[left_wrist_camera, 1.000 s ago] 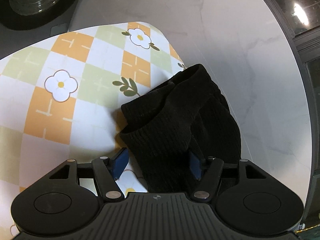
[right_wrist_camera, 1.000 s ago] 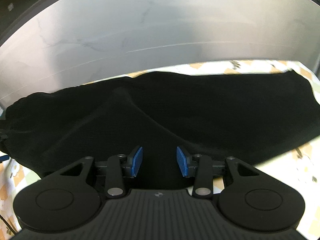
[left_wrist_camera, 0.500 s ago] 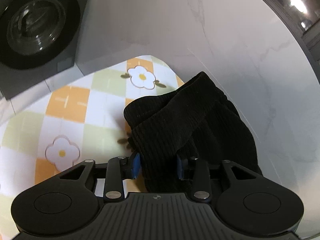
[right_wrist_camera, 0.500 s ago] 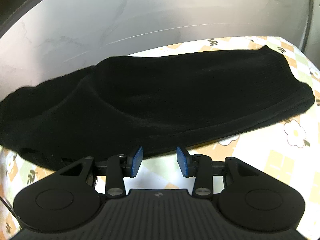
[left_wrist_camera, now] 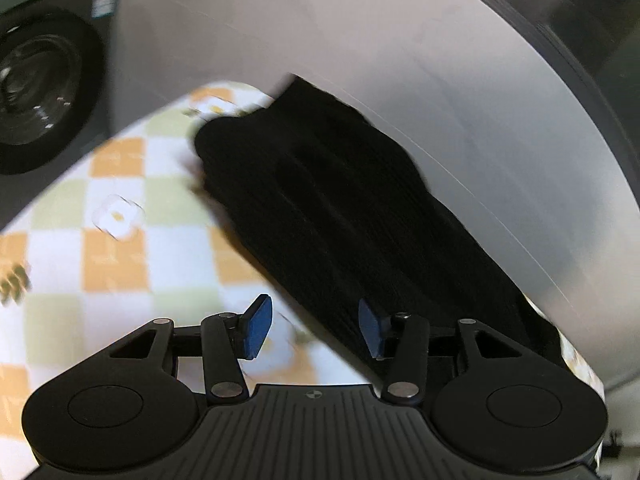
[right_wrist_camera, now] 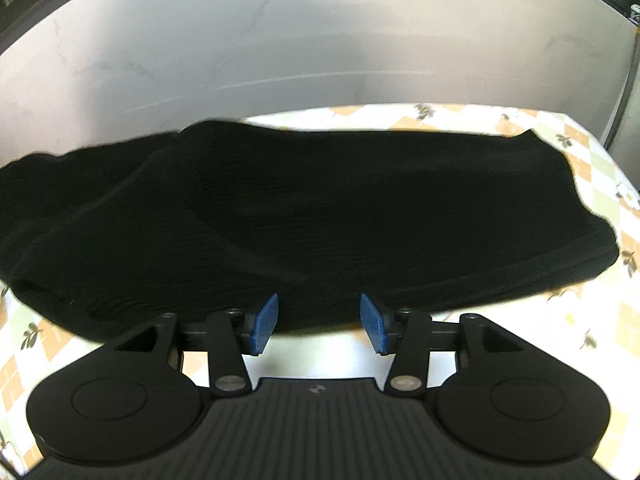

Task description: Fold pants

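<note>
Pants folded on checked cloth, both grippers letting go

Pants (right_wrist_camera: 304, 216), black and ribbed, lie as a long folded bundle across the bench (right_wrist_camera: 480, 328), which is covered in a checked cloth of orange, green and white squares with flower prints. From my right wrist camera the bundle runs nearly the full width of the view. Its far edge sits close to the back edge of the bench beside the pale marble-look wall (right_wrist_camera: 320, 40). Its near edge lies just ahead of my right hand-held gripper (right_wrist_camera: 318, 322). That gripper's jaws are opening, and only bare cloth shows between the blue pads (right_wrist_camera: 264, 322); nothing is pinched.

On the left wrist camera the picture is smeared by motion. My left hand-held gripper (left_wrist_camera: 314, 328) also has its jaws opening. The near edge of the pants crosses in front of the right-hand pad, but I cannot see either pad pressing on the fabric. The rounded end of the pants (left_wrist_camera: 320, 200) points away toward the bench's far corner.

Open room lies on the uncovered checked cloth to the left of the bundle in the left view, and along the strip of cloth in front of it in the right view. A dark front-loading washing machine (left_wrist_camera: 44, 92) stands beyond the bench's left edge.
</note>
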Tool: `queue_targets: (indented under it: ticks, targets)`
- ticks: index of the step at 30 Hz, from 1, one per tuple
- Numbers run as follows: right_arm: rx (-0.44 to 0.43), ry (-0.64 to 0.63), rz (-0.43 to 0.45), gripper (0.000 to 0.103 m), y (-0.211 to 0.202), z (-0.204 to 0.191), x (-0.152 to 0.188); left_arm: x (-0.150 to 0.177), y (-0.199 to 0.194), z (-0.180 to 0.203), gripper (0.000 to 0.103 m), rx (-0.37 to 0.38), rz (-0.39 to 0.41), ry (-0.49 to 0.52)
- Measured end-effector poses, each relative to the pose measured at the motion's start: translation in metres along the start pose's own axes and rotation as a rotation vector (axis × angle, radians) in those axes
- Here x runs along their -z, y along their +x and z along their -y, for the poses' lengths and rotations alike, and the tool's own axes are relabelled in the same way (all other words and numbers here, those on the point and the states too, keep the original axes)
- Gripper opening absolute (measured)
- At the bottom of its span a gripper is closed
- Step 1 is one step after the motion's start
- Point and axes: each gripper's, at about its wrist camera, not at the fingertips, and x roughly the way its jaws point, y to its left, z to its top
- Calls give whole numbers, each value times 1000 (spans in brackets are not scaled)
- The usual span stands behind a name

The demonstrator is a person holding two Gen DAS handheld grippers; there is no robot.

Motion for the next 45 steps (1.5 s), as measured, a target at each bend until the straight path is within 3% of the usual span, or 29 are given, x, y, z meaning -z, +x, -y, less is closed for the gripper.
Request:
queue_targets:
  ticks: [2,8,15,20,26,32,33,34,36,40,45]
  targets:
    - [10,-10,31,49,-9,15,-6,9,-5,22,42,26,2,19]
    - [30,-57,121,48,-16,92,-44,27,10,108,42,59,38,92]
    - [54,-113,190,48,17,187,-93,60,46,177,42,-31,35,33]
    - [43,-116,153,48,64,228,-114,79,69,209,42,-125,15,19]
    - [-38,-105,100,48,100,248,-115,89,85,253,42,-165,28,152]
    - [-84,-111,87,49,114,249,-114,87,111,263,42,-206,-9,204]
    - [-75,-114,83,40,113,248,-114,90,114,264,42,-218,-13,203]
    - [-64,-133,84,13,111,246,-114,90,116,263,42,-226,-15,201]
    - [-55,-158,103,11,101,244,-115,87,122,262,42,-233,-19,190]
    - [16,-124,243,10,72,250,-123,91,124,263,42,-228,-33,168]
    - [22,-95,106,14,110,260,-128,85,136,260,42,-240,-52,193]
